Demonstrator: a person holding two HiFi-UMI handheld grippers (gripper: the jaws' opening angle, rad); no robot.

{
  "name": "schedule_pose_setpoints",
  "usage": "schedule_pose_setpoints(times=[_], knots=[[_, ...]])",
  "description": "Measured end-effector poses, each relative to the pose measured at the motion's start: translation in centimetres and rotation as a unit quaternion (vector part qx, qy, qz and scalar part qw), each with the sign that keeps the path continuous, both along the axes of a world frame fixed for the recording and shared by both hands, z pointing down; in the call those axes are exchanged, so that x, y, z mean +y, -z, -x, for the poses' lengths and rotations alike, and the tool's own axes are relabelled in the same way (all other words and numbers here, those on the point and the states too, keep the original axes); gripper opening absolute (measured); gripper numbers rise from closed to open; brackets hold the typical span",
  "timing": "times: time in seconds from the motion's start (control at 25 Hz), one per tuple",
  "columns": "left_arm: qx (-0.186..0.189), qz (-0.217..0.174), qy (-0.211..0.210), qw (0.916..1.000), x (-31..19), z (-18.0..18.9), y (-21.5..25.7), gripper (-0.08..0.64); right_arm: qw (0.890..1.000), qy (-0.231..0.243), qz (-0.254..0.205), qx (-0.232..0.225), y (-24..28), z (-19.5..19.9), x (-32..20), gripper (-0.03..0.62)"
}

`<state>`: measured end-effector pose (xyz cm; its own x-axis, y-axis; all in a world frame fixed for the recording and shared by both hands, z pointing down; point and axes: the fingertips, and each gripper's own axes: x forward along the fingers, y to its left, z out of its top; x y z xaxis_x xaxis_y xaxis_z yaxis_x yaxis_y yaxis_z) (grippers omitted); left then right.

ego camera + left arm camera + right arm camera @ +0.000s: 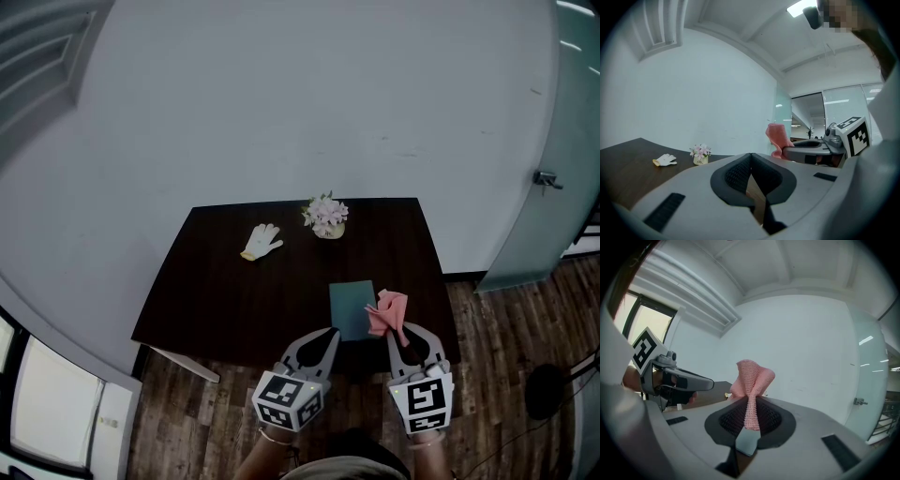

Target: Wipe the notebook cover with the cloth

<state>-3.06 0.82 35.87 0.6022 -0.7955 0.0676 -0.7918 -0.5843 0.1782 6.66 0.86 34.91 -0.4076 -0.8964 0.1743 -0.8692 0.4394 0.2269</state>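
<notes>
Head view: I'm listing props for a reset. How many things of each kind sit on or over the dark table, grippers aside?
teal notebook: 1
pink cloth, held in the right gripper's jaws: 1
white glove: 1
pot of flowers: 1
Total: 4

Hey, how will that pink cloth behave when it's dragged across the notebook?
Probably floppy: the pink cloth pinched in the right gripper folds and flares above the jaws. Its open knit likely grips rather than slides.

Your dark table (216, 300) carries 3 things: a white glove (262, 242), a small flower pot (326, 217) and a teal notebook (351, 307).
</notes>
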Motion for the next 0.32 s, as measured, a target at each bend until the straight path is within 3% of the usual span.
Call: schedule_pose_setpoints(times=[0.32], knots=[[-0.008, 0.0, -0.002, 1.0, -0.08, -0.47, -0.23, 0.019, 1.0, -0.008, 0.002, 0.003, -0.06, -0.33, -0.18, 0.048]])
